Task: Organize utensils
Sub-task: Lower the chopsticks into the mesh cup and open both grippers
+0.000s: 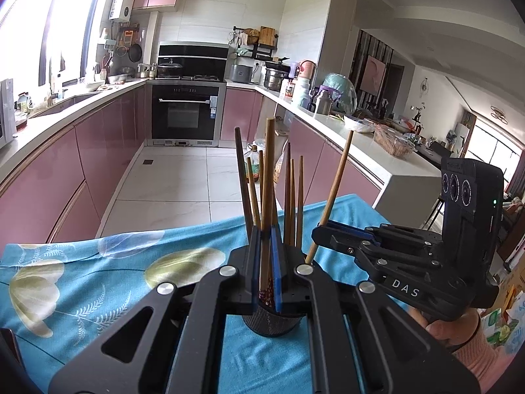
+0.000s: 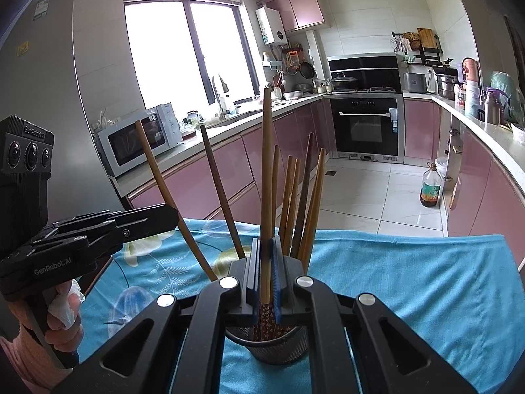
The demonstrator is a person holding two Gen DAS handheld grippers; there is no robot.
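Blue floral cloth [image 2: 393, 279] underneath: both grippers ("GenRobot.AI", "DAS") [image 1: 265, 262] [image 2: 266, 269] closed, each clamping one chopstick [image 1: 267, 197] [image 2: 266, 180] over the holder [image 2: 275, 348].

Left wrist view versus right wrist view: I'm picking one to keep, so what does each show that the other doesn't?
Left only: the right hand in a pink sleeve, and a living area beyond the white counter. Right only: the left hand clutching white tissue, and a tall grey refrigerator. Both: the black mesh holder of wooden chopsticks on the blue floral cloth, with left gripper and right gripper each shut on a chopstick.
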